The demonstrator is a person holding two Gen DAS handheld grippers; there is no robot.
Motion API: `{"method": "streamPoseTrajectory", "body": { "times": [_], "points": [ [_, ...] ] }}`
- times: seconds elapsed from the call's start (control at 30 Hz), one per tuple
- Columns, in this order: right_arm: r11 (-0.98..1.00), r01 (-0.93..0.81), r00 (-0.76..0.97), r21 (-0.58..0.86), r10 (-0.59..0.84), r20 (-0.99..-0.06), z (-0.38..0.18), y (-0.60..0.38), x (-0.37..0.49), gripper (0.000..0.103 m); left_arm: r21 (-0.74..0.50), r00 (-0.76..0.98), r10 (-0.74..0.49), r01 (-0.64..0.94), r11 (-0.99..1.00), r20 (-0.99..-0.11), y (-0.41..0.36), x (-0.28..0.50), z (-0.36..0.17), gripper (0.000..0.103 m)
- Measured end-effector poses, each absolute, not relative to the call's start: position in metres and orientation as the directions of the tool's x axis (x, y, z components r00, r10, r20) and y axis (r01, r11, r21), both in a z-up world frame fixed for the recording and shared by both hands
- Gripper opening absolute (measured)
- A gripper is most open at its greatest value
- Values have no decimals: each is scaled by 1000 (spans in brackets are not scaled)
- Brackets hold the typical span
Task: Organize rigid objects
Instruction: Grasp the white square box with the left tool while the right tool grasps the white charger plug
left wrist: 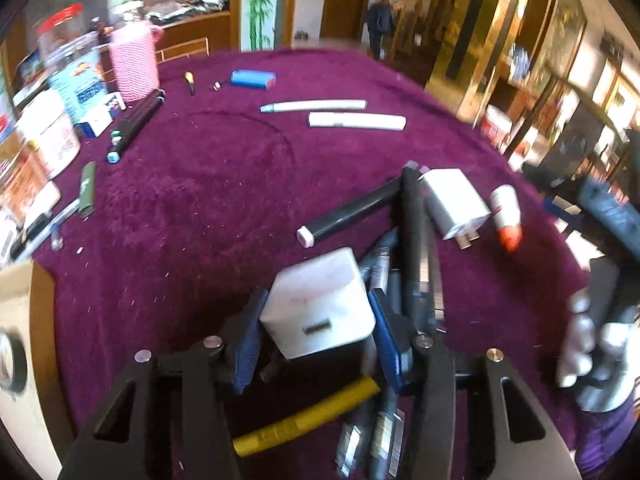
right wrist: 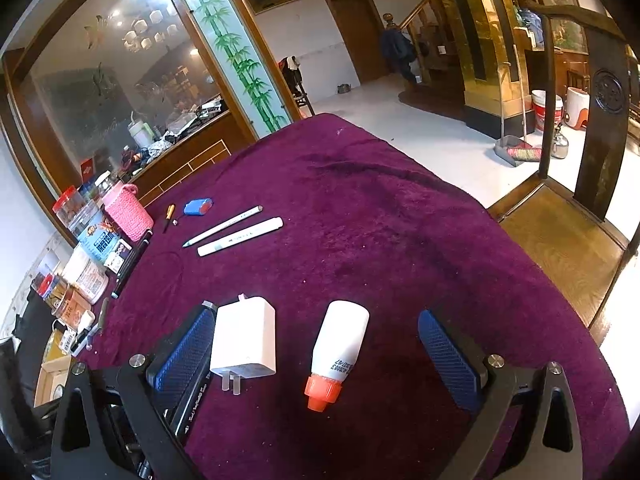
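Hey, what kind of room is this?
Probably a home's living or dining room: a purple velvet-covered table, a carved dark wooden chair, and a wooden staircase beyond the white floor.

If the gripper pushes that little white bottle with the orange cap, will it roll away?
Probably a little. The white bottle lies on its side and looks round, so a sideways nudge could roll it. The fuzzy purple cloth would likely slow it soon. It looks like hard plastic, so it should stay stiff, though its smooth side may slip against the right gripper, whose jaws stand open.
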State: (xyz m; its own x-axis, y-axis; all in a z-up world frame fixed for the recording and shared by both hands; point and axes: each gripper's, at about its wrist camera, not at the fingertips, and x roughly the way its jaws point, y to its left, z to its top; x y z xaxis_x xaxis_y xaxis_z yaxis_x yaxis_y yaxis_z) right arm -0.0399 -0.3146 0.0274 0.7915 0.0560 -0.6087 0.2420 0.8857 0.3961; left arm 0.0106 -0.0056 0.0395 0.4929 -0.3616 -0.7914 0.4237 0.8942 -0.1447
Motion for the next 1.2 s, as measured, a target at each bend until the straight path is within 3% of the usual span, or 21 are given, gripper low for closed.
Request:
{"method": "streamPoseTrajectory", "body": {
  "times": [0.5, 0.83, 1.2],
  "points": [
    [909, 322, 795, 265, -108, -597, 36, -307, -43, 102, -390, 621, -474, 278, 878, -625, 96, -74, 78, 49],
    [923, 133, 736, 361, 152, -660, 55, -282, -35, 103, -463, 617, -532, 288, 839, -580, 123, -101, 76, 49],
    [974, 66, 573, 215, 140, -807, 32, -235, 20, 98, -480, 616, -535, 274, 833, -578, 133, -101, 71, 49]
  ]
}}
